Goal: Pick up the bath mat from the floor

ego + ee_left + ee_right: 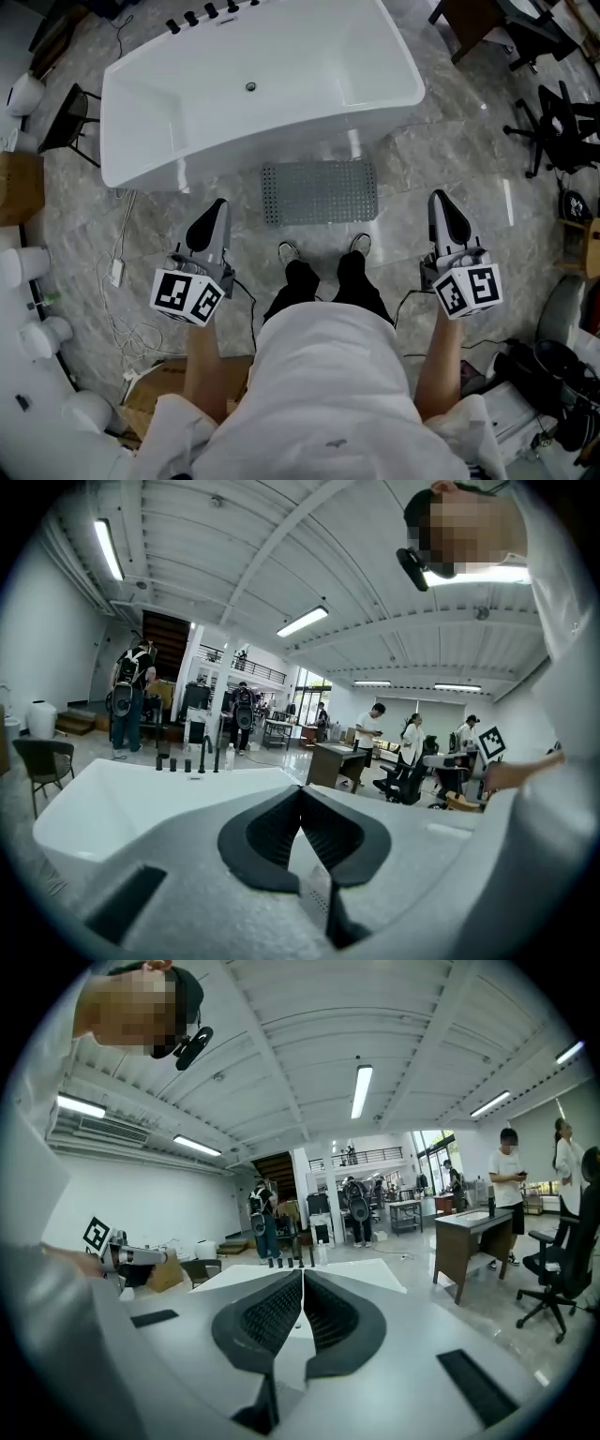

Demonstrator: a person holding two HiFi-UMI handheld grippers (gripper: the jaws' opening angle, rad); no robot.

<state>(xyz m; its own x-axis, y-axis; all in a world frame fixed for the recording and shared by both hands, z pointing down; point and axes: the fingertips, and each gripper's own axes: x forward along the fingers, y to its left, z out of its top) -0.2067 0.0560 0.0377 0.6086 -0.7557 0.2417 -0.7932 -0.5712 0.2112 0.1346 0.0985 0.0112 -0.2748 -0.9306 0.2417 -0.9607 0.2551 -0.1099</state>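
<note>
The grey perforated bath mat (320,192) lies flat on the marble floor, right in front of the white bathtub (253,89) and just beyond the person's shoes. My left gripper (218,206) is held at the mat's left, a little nearer than it, shut and empty. At the mat's right my right gripper (439,199) is likewise shut with nothing in it. Both point forward, well above the floor. In the left gripper view the jaws (301,791) meet at their tips over the bathtub (131,803). The right gripper view shows its jaws (303,1274) closed too.
A black chair (70,120) stands left of the tub. White cable (120,281) trails over the floor at left, with cardboard boxes (19,187) nearby. Office chairs (562,127) and a desk (473,23) stand at right. People walk in the hall behind.
</note>
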